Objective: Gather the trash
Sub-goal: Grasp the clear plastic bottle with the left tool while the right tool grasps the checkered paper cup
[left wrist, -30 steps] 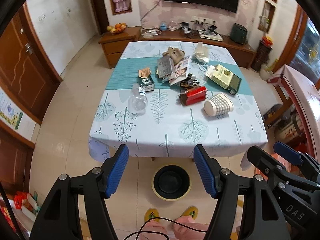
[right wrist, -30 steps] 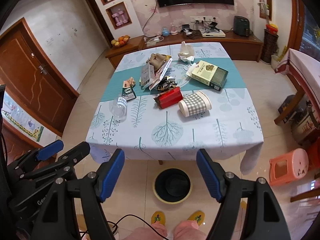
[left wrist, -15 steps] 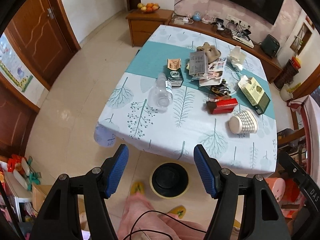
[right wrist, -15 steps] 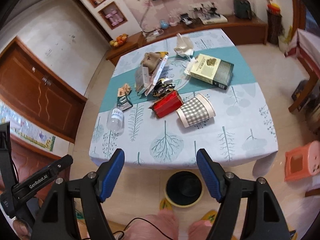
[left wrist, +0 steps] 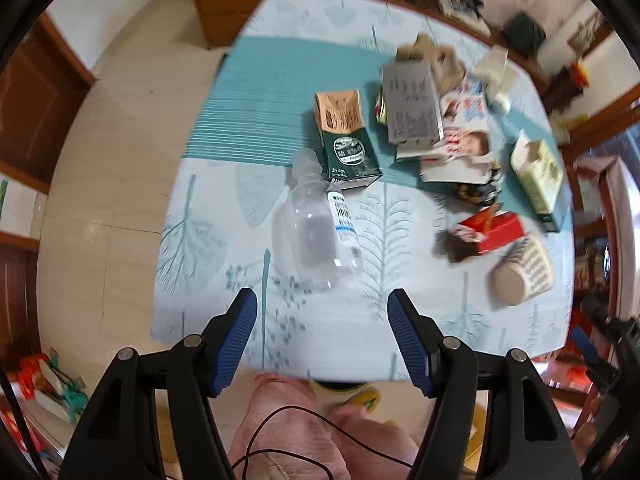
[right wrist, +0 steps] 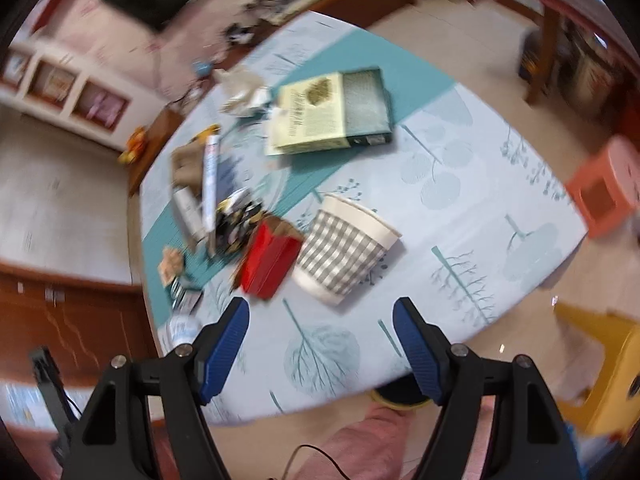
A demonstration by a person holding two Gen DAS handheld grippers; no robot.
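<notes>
Trash lies on a table with a leaf-print cloth [left wrist: 208, 240]. In the left wrist view my left gripper [left wrist: 322, 314] is open and empty, just short of a clear plastic bottle [left wrist: 316, 232] lying on its side. Behind it lies a green milk carton [left wrist: 346, 140]. In the right wrist view my right gripper [right wrist: 320, 322] is open and empty, close in front of a checked paper cup [right wrist: 344, 256] on its side and a red box [right wrist: 270, 262]. A yellow-rimmed black bin [right wrist: 400, 398] shows under the table edge.
Further back lie a grey carton [left wrist: 412, 106], magazines [left wrist: 464, 136], a dark wrapper [right wrist: 236, 220], a green book-like box [right wrist: 332, 110] and crumpled paper [right wrist: 244, 90]. An orange stool [right wrist: 604, 188] stands right of the table. A wooden sideboard [left wrist: 224, 4] is behind.
Both grippers have moved down and forward toward the table, so the trash looks much larger. The left now faces the bottle, the right faces the cup and red box. Both stay open.
</notes>
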